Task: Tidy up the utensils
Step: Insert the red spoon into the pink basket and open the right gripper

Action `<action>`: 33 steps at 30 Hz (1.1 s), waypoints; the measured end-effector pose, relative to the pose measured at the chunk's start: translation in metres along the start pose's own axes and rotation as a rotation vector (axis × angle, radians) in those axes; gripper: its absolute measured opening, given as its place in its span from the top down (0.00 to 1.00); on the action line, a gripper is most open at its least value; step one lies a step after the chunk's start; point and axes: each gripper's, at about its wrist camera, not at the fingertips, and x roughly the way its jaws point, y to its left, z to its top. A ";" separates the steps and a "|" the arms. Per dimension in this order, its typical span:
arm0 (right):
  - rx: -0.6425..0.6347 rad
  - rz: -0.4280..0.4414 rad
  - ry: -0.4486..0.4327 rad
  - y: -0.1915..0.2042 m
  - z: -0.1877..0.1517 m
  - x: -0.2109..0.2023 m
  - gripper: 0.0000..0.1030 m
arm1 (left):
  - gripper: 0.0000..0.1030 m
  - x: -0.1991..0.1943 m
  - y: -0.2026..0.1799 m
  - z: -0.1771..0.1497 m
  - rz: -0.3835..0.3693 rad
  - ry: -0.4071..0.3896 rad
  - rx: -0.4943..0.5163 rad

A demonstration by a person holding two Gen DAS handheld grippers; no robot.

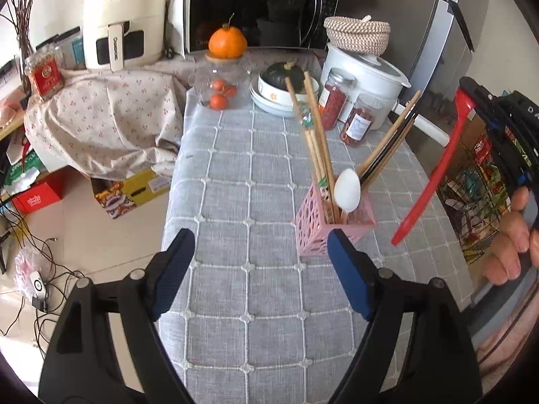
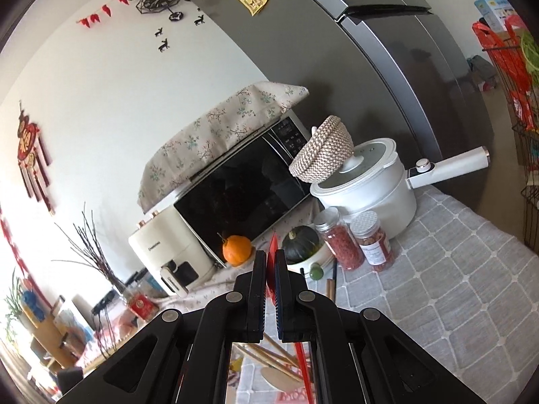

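Utensils — chopsticks (image 1: 315,141) and a white spoon (image 1: 347,190) — already stand in the pink holder (image 1: 311,232); the right hand-held gripper (image 2: 270,262) clamps the red utensil (image 1: 434,171), not yet stowed — the left hand-held gripper (image 1: 259,252) gapes empty.

- A pink perforated holder (image 1: 331,225) stands upright on the grey checked tablecloth.
- Wooden chopsticks (image 1: 311,128) stand in the holder, leaning toward 11 o'clock; some carry a green print.
- More chopsticks (image 1: 390,146), light and dark, lean out of it toward 1 o'clock.
- A white spoon (image 1: 347,190) rests in the holder, bowl end up.
- A red long-handled utensil (image 1: 434,171) hangs in the air at 3 o'clock of the holder, slanting, its narrow end lowest toward 7 o'clock.
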 end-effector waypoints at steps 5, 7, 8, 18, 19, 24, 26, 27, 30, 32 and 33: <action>-0.008 0.000 -0.118 0.000 -0.012 0.013 0.96 | 0.21 0.003 0.015 -0.011 0.002 0.023 0.019; -0.031 -0.019 -0.169 -0.001 -0.020 0.014 0.96 | 0.21 0.004 0.018 -0.012 -0.008 0.034 0.019; -0.041 -0.030 -0.197 -0.002 -0.024 0.013 0.96 | 0.21 0.004 0.019 -0.013 -0.017 0.037 0.017; -0.078 -0.090 -0.292 -0.006 -0.065 0.021 0.96 | 0.21 0.010 0.019 -0.015 -0.016 0.036 0.046; -0.081 -0.095 -0.286 -0.009 -0.069 0.021 0.95 | 0.21 0.010 0.017 -0.015 -0.012 0.022 0.055; -0.063 -0.092 -0.231 -0.021 -0.074 0.018 0.88 | 0.21 0.008 0.015 -0.015 0.028 -0.011 0.070; -0.074 -0.087 -0.213 -0.020 -0.070 0.013 0.81 | 0.21 0.007 0.014 -0.014 0.031 -0.013 0.063; -0.083 -0.083 -0.201 -0.018 -0.065 0.009 0.72 | 0.21 0.006 0.013 -0.014 0.037 -0.016 0.061; -0.101 -0.074 -0.168 -0.011 -0.047 -0.002 0.53 | 0.21 0.001 0.005 -0.015 0.046 -0.025 0.063; -0.114 -0.078 -0.126 -0.006 -0.033 -0.010 0.49 | 0.18 -0.005 -0.003 -0.017 0.050 -0.030 0.062; -0.120 -0.081 -0.101 -0.004 -0.027 -0.014 0.43 | 0.16 -0.007 -0.006 -0.018 0.057 -0.034 0.062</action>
